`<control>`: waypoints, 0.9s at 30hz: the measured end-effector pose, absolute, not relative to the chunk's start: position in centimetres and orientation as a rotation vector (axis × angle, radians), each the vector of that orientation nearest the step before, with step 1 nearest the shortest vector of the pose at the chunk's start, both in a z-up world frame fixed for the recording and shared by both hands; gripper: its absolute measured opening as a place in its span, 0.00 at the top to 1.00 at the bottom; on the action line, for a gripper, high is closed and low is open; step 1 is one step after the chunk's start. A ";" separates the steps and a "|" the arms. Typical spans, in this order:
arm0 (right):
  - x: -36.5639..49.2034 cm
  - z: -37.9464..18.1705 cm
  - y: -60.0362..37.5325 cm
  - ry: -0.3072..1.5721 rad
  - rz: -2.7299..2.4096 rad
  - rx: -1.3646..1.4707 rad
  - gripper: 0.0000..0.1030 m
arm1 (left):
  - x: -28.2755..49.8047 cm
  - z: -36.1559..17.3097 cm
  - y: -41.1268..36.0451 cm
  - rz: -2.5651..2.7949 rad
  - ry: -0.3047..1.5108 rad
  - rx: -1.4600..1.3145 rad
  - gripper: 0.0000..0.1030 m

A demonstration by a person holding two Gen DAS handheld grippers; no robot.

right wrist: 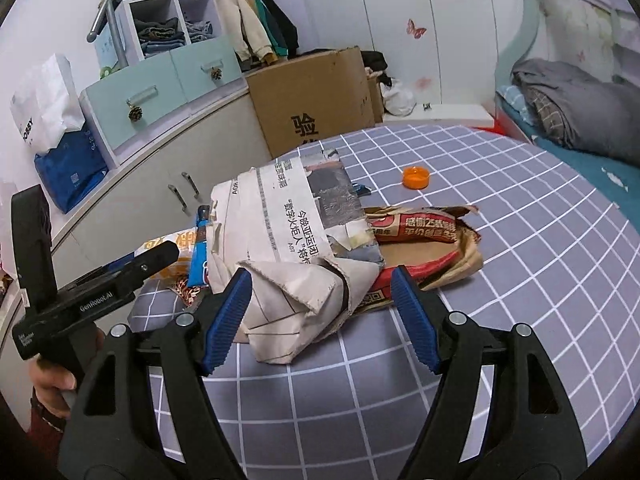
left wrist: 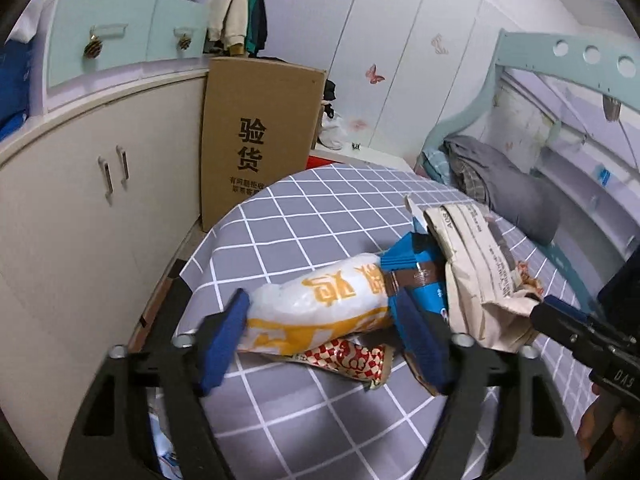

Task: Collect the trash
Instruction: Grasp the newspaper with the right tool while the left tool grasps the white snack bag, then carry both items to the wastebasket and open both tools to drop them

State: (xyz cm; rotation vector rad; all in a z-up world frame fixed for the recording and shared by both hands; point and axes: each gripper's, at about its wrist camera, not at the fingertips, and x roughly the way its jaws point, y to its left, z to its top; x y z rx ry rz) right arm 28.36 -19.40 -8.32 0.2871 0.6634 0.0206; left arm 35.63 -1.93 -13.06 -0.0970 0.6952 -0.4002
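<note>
A heap of trash lies on the round table with the grey checked cloth (left wrist: pixel 320 220). My left gripper (left wrist: pixel 324 340) is open, its blue pads either side of a white and yellow plastic bag (left wrist: pixel 320 304); whether they touch it I cannot tell. Under the bag lies a red checked wrapper (left wrist: pixel 352 360), beside it a blue packet (left wrist: pixel 416 268). My right gripper (right wrist: pixel 320 320) is open around crumpled newspaper (right wrist: pixel 296 272). A torn red and brown paper bag (right wrist: pixel 424 240) lies behind it. An orange bottle cap (right wrist: pixel 416 177) sits farther back.
A tall cardboard box (left wrist: pixel 256 140) stands between the table and the white cabinet (left wrist: pixel 80 200). A bed with grey bedding (right wrist: pixel 572 108) is to the right. Hanging clothes (right wrist: pixel 256 24) and shelves are at the back.
</note>
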 end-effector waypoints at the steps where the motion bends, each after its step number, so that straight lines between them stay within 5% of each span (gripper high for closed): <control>1: 28.5 -8.5 -19.5 0.668 0.023 0.296 0.31 | 35.7 -13.2 -2.0 -0.406 0.704 -0.091 0.52; 9: 30.0 -9.3 -19.4 0.725 0.031 0.330 0.35 | 33.6 -13.1 -1.9 -0.432 0.675 -0.105 0.69; 17: 28.8 -9.1 -20.2 0.720 0.011 0.321 0.88 | 31.0 -11.6 -1.1 -0.434 0.619 -0.166 0.76; 27: 24.6 -4.0 -20.5 0.540 -0.061 0.275 0.95 | 26.4 -7.9 0.9 -0.383 0.504 -0.244 0.79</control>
